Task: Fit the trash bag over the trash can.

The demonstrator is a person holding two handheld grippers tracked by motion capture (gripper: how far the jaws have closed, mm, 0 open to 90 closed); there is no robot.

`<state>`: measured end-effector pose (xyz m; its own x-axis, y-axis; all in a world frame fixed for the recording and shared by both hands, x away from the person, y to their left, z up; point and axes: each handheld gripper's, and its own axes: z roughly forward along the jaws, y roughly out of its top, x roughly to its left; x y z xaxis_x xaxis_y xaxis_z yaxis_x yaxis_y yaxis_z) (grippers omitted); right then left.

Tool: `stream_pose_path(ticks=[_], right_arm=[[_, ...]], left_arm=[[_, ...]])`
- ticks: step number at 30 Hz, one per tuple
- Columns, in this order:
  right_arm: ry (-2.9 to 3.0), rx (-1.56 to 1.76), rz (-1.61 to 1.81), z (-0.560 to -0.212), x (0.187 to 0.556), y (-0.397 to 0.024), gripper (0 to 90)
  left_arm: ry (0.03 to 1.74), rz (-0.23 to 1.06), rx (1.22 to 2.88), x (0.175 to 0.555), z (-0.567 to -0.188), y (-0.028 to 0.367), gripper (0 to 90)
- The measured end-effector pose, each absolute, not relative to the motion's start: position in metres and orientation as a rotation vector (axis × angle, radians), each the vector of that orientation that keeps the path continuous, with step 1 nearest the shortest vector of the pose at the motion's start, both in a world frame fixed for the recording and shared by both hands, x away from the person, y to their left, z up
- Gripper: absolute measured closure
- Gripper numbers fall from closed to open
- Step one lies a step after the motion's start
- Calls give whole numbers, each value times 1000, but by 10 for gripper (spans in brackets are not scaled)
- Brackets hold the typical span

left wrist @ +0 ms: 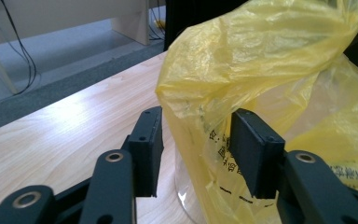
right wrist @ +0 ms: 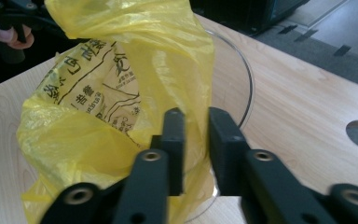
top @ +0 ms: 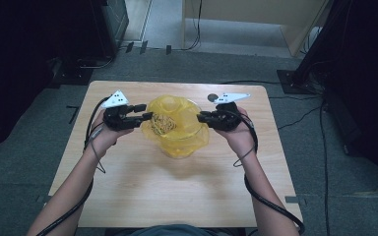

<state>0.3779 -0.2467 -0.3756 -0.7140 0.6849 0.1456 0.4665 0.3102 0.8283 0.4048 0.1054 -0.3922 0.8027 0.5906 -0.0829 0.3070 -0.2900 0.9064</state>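
Leftmost, the left claw (top: 146, 116) reaches in at the left edge of the yellow plastic bag (top: 177, 125), its jaws about half apart with a fold of the film between them; whether the pads pinch it I cannot tell. The bag, printed with black characters, lines a clear glass bowl (right wrist: 235, 74) standing mid-bench (top: 177, 196). At the right, the right claw (top: 200, 117) has its jaws nearly together, nipping the bag's right edge at the bowl's rim.
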Motion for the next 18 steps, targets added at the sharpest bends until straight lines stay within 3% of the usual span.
stream_pose_path(ticks=[2, 10, 18], right_arm=[[2318, 1059, 1358, -374, 379, -250, 827], [2257, 1079, 1286, -375, 384, -257, 809], [2194, 1095, 1170, -379, 389, -262, 833]], left_arm=[[673, 321, 1896, 407, -392, 104, 632], [653, 358, 1912, 418, -392, 94, 751], [631, 355, 1940, 418, -396, 84, 778]])
